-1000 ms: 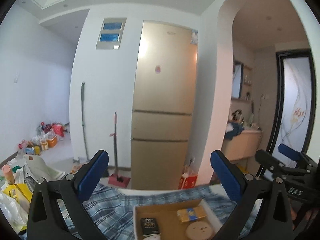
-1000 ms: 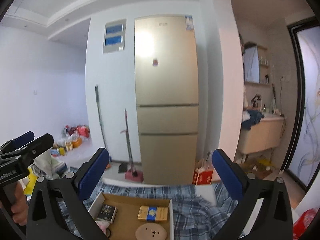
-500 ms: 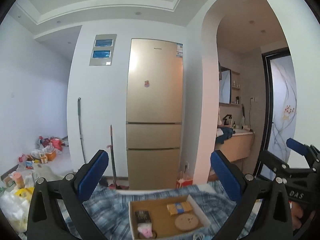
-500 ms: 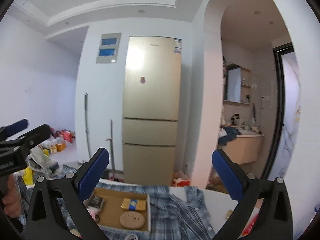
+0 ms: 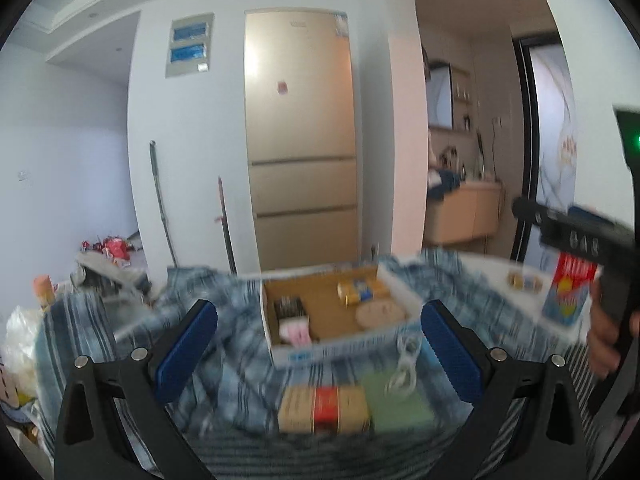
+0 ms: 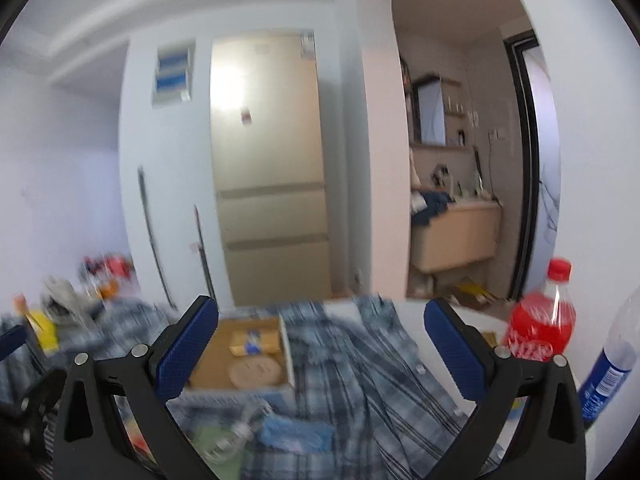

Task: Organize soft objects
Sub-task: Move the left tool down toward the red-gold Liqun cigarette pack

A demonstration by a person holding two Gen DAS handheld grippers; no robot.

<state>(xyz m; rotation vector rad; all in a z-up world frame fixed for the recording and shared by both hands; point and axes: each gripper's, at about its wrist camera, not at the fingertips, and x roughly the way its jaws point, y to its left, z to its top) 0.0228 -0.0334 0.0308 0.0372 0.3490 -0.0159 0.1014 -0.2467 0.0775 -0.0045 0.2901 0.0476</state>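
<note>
Both views bright w/ even indoor light, prob from ceiling spots. Big glare patch on the fridge door point(image 6: 236, 84), smaller streak in the left view point(image 5: 256, 60). Heavy motion blur across the lower half: plaid cloth point(image 5: 224, 344), cardboard box point(image 5: 336, 312), red bottle point(image 6: 540, 328) all smeared. Fisheye bends walls and arch, black vignette at corners. Shadows soft, barely any.
</note>
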